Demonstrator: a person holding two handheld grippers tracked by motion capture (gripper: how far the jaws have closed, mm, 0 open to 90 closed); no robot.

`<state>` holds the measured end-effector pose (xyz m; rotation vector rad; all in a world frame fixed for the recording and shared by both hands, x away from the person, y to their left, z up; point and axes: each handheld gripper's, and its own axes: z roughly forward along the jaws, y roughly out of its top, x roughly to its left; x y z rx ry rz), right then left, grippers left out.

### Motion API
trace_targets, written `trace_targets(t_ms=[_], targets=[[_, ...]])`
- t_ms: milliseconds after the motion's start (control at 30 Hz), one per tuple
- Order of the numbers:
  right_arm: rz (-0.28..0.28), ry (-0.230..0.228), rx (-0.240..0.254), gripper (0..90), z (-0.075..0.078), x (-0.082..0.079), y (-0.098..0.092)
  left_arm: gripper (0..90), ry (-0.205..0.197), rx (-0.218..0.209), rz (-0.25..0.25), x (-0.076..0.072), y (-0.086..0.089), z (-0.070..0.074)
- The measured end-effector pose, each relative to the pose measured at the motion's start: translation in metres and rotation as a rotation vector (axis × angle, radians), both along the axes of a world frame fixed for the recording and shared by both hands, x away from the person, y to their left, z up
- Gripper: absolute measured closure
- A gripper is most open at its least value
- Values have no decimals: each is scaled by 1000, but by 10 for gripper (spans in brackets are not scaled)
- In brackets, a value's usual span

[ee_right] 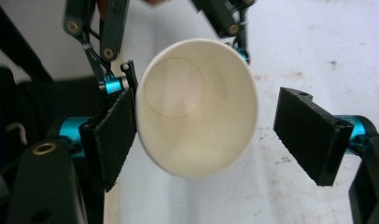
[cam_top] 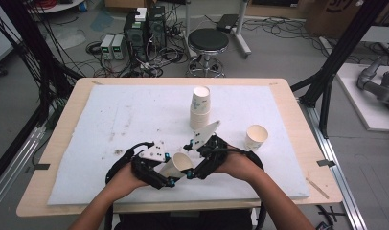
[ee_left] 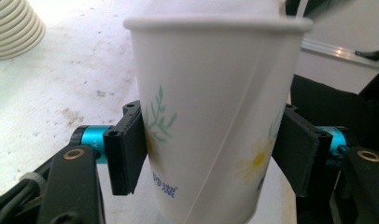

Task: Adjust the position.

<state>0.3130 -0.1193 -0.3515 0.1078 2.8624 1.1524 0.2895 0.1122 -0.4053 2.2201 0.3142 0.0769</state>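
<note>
**Cup held between two grippers, one side already loose**

The white paper cup with a green sprig and yellow flower print lies tipped on its side above the near edge of the bench, at about 6 o'clock of the white foam mat, its mouth facing 2 o'clock. The left gripper has its jaws pressed on the cup's lower wall, one black pad on each side, so it carries the cup. The right gripper faces the open mouth with its jaws standing wide: one pad lies against the rim at 9 o'clock in its own view, the other is clear of it at 3 o'clock, so it holds nothing.

The risks, as I judge them: thin paper gives under a squeeze, so a harder pinch by the left gripper could buckle the wall. A nudge from the right pad at the rim could turn the cup in the left grip. The stack of white paper cups at 12 o'clock and the single upright paper cup at 2 o'clock stand close enough for a swinging cable or jaw to topple them.
</note>
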Motion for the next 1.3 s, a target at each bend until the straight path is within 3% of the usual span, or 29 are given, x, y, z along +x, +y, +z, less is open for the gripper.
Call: trace_targets(t_ms=[167, 267, 400, 433, 467, 533, 667, 1067, 1200, 1300], targets=[[-50, 14, 74, 219, 1, 3, -17, 323, 2, -54, 39, -2, 8, -6], [-117, 13, 142, 219, -1, 3, -37, 323, -9, -107, 91, -2, 19, -12], [-205, 0, 198, 219, -7, 2, -60, 323, -27, -168, 151, -2, 32, -16], [-205, 0, 198, 219, -7, 2, -60, 323, -27, -168, 151, -2, 32, -16], [-273, -1, 240, 220, -14, 0, -77, 322, -31, -187, 170, -2, 36, -18], [-316, -5, 269, 220, -19, 0, -88, 320, -42, -232, 206, -1, 44, -21], [-397, -19, 322, 221, -27, -4, -107, 317, -54, -255, 235, -1, 51, -23], [-599, -138, 407, 221, -36, -16, -146, 316, -153, -360, 377, -3, 74, -17], [-664, -161, 415, 221, -39, -20, -158, 316, -195, -405, 443, -7, 86, -16], [-680, -157, 417, 221, -40, -21, -163, 315, -215, -419, 476, -8, 93, -16]])
